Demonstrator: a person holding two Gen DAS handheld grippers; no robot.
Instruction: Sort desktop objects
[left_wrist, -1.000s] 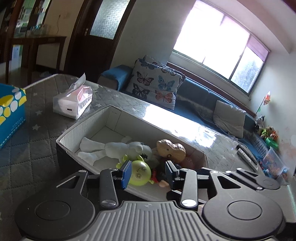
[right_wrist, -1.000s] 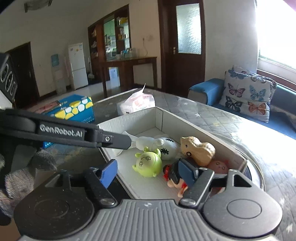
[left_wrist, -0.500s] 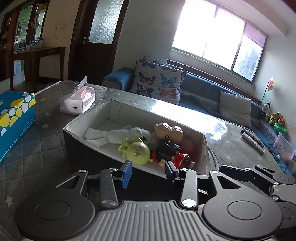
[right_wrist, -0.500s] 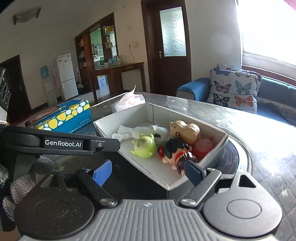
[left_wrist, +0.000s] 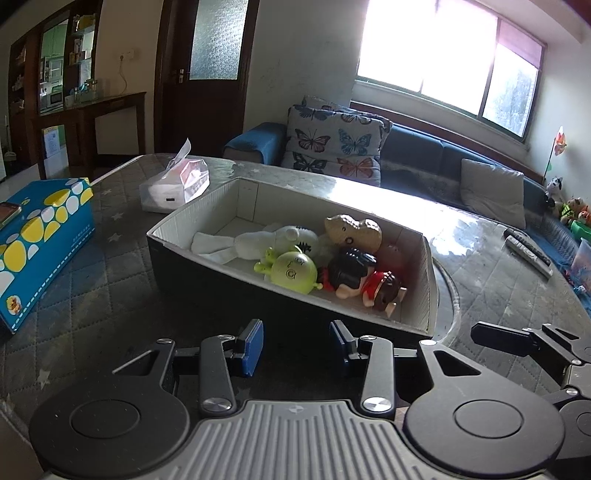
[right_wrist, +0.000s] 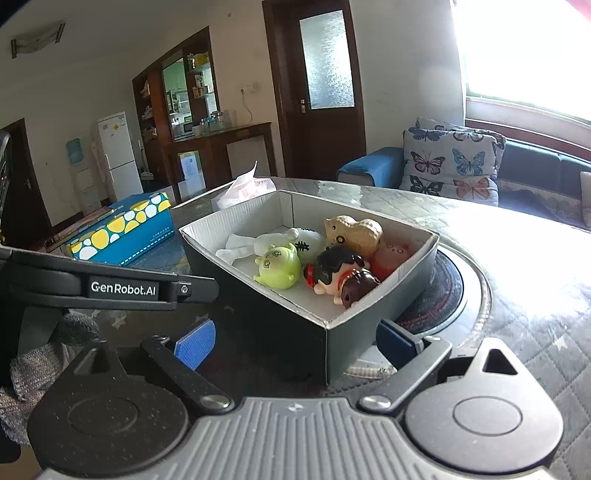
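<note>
A dark box with a white inside (left_wrist: 236, 273) (right_wrist: 417, 273) stands on the table. In it lie a green round toy (left_wrist: 293, 267) (right_wrist: 277, 266), a white plush (left_wrist: 258, 240) (right_wrist: 306, 240), a peanut figure (left_wrist: 352, 230) (right_wrist: 354, 232), a reddish round toy (right_wrist: 391, 254) and a black-haired doll in red (left_wrist: 354, 277) (right_wrist: 340, 275). My left gripper (left_wrist: 296, 349) is open and empty, just short of the box's near wall. My right gripper (right_wrist: 297, 341) is open wide and empty, facing the box's near corner.
A blue box with yellow spots (left_wrist: 40, 236) (right_wrist: 122, 229) lies to the left. A tissue pack (left_wrist: 173, 184) (right_wrist: 243, 186) sits behind the box. Remote controls (left_wrist: 528, 251) lie at the right. A sofa with butterfly cushions (left_wrist: 332, 146) stands beyond the table.
Both grippers have pulled back from over the box toward me. The right gripper's jaws have opened wider. The toys stay in the box.
</note>
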